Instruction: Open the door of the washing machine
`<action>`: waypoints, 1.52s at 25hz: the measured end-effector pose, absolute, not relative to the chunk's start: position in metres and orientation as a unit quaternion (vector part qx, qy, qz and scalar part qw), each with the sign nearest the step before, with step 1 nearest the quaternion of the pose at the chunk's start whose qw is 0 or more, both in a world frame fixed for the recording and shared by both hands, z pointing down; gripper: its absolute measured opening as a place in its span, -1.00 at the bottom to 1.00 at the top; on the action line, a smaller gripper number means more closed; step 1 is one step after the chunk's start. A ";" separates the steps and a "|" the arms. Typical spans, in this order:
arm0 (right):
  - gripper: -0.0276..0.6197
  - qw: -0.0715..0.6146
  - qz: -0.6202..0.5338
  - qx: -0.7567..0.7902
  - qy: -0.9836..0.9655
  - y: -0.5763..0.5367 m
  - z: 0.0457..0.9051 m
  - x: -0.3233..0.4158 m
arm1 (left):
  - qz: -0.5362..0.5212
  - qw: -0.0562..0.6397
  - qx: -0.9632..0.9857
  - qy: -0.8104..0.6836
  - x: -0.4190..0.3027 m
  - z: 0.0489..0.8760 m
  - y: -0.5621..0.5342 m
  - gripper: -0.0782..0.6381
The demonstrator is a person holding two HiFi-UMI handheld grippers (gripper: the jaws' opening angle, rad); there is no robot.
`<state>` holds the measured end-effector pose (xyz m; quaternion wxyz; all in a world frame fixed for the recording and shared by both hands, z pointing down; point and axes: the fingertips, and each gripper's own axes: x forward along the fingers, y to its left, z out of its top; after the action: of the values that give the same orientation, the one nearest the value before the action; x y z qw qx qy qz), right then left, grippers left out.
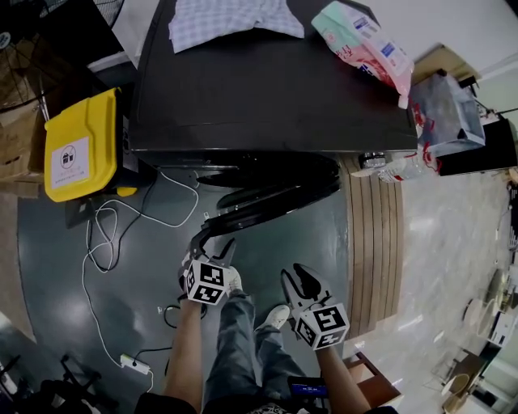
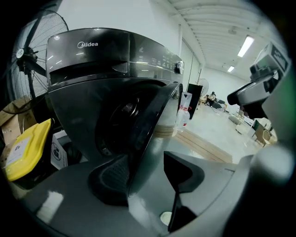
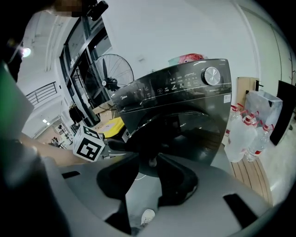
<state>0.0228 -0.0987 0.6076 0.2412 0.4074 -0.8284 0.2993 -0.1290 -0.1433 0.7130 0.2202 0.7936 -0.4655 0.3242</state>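
The round, dark-tinted door [image 1: 279, 196] of the dark grey front-loading washing machine [image 1: 267, 89] already stands partly swung out from the drum opening. It is hinged on the side nearer the pale wooden platform [image 1: 374, 242], and its free edge points toward the person. The left hand-held gripper [image 1: 214, 247] is at that free edge. In its own view the door's rim runs between its jaws, which stand apart; the rim lies against or just beside the left pad and clear of the right one, so nothing is clamped yet. The right hand-held gripper [image 1: 301, 283] hangs back, well apart from the door, open and empty. I judge the step in hand to be taking the rim and swinging the door wider. To do it well, the left jaws should close squarely on the rim rather than on the curved glass. The pull should follow the hinge's arc outward and not drag straight back, which could make the smooth edge slip out. A white cable [image 1: 105, 234] trails across the grey floor near the person's feet, worth minding if stepping back. Farther off sit a yellow plastic container [image 1: 81, 145] beside the machine and a checked cloth [image 1: 231, 20] on its top.
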 end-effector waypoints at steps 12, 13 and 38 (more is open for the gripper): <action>-0.52 0.256 0.320 0.403 -0.819 -0.040 0.611 0.069 | 0.334 0.246 0.806 -0.423 -0.043 0.713 -0.045 -0.17; -0.52 0.257 0.321 0.403 -0.818 -0.035 0.611 0.074 | 0.331 0.250 0.806 -0.423 -0.036 0.712 -0.038 -0.18; -0.51 0.250 0.334 0.452 -0.788 0.009 0.622 0.154 | 0.332 0.243 0.884 -0.222 0.158 0.717 0.068 -0.24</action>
<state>0.1544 0.0092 0.6222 0.2502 0.4521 -0.7882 0.3343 0.1579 0.0682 0.7166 0.2430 0.8841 -0.2218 0.3320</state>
